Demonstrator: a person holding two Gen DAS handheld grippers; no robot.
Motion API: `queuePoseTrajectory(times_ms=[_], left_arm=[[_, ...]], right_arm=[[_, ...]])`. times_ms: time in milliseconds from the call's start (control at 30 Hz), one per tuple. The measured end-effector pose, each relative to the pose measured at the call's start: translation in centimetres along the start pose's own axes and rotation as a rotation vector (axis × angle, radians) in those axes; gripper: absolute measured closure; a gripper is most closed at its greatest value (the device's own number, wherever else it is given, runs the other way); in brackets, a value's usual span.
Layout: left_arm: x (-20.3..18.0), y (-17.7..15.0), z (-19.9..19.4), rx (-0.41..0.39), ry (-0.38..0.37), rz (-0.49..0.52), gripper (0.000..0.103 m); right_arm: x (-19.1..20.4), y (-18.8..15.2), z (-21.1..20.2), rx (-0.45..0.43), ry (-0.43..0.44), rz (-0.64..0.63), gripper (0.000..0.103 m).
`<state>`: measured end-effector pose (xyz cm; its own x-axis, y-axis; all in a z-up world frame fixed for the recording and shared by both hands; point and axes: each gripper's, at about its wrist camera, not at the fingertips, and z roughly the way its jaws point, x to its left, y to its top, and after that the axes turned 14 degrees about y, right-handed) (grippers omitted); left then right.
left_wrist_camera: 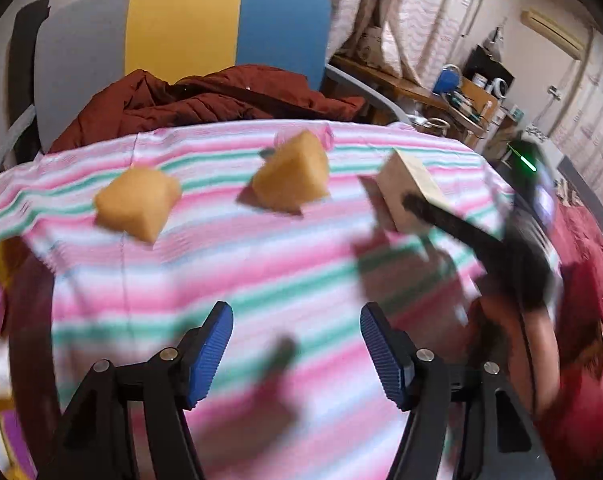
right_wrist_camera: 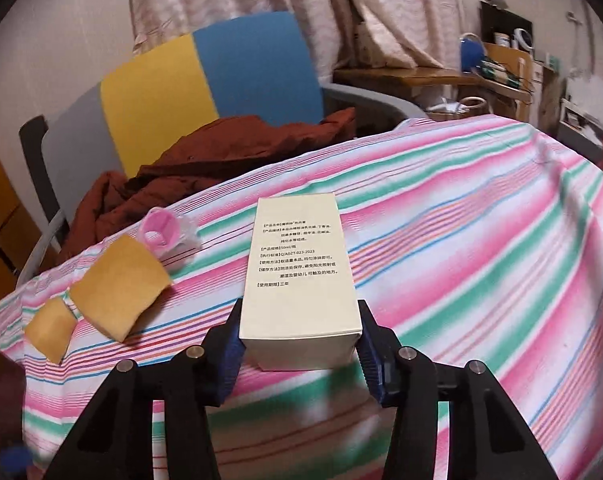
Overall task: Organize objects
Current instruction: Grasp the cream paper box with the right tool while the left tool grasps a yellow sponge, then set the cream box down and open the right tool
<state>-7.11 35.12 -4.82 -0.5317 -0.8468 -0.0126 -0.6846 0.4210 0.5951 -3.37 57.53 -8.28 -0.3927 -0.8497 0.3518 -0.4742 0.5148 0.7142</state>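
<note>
Box (right_wrist_camera: pixel 301 276) sits in the right claw (right_wrist_camera: pixel 299 344), pinched by its near end between the two blue pads, with its long side pointing away. It hangs just over the striped cloth (right_wrist_camera: pixel 481 240) on the bench. In the left view the same box (left_wrist_camera: pixel 409 188) shows to the right of the two sponges, with the right claw (left_wrist_camera: pixel 429 212) blurry on it.

To do this step well, keep the box level and bring it down slowly — the grip is only on one end, so the far end may dip. Let go only when the bottom is flat on the cloth.

Left claw (left_wrist_camera: pixel 297 356) is spread wide and holds nothing. It hangs over bare cloth, near the front.

Two yellow sponges (left_wrist_camera: pixel 137 204) (left_wrist_camera: pixel 291 178) lie in a row, well apart from each other. A pink cup (right_wrist_camera: pixel 163 236) lies on its side just behind the bigger sponge (right_wrist_camera: pixel 119 284). A chair (left_wrist_camera: pixel 185 28) with a red coat (left_wrist_camera: pixel 205 100) stands behind the bench. Nothing blocks the way down — the cloth under the box looks free, though it has some folds.
</note>
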Motion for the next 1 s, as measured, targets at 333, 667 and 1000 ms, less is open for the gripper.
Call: queuePoseTrajectory(times_ms=[333,667,1000], left_arm=[[-3.3,6.7,6.3,-0.080,0.163,0.166,0.022],[-3.8,5.8,8.8,-0.135,0.187,0.234,0.050],[-3.8,0.4,5.6,-0.196,0.176,0.290,0.053]], right_arm=[[0.4,-0.7,0.2,-0.019,0.011,-0.032,0.052],[-0.6,-1.0,0.6,-0.006,0.009,0.021,0.052],[-1.3,-1.1,-0.7,-0.062,-0.033,0.066,0.041]])
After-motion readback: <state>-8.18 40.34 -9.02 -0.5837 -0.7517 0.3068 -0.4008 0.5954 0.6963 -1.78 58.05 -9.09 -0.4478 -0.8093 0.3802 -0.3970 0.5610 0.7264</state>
